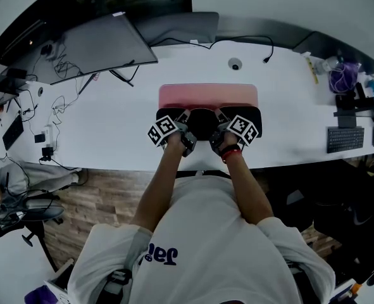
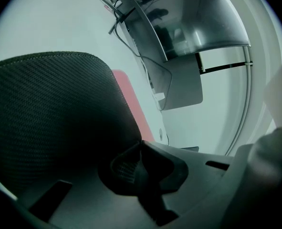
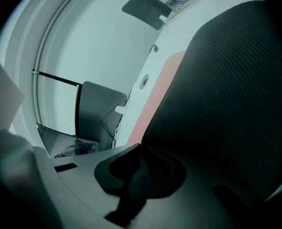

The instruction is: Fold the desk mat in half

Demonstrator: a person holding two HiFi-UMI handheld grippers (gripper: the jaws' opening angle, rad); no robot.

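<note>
Together, left tongs (image 2: 140,147) and right tongs (image 3: 141,149) each pinched the mat (image 1: 208,95) edge; black underside raised, pink face beyond.

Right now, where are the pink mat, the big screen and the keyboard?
desk mat (image 1: 208,95): head view, its flat pink top.
monitor (image 1: 98,43): head view, middle of its dark screen.
keyboard (image 1: 345,139): head view, its keys.

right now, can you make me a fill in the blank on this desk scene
The mat shows a ___ top face.
Its lifted underside is ___.
The left gripper and right gripper are each shut on the near edge of the ___.
The mat lies on a ___ desk.
Missing: pink, black, mat, white.
</note>
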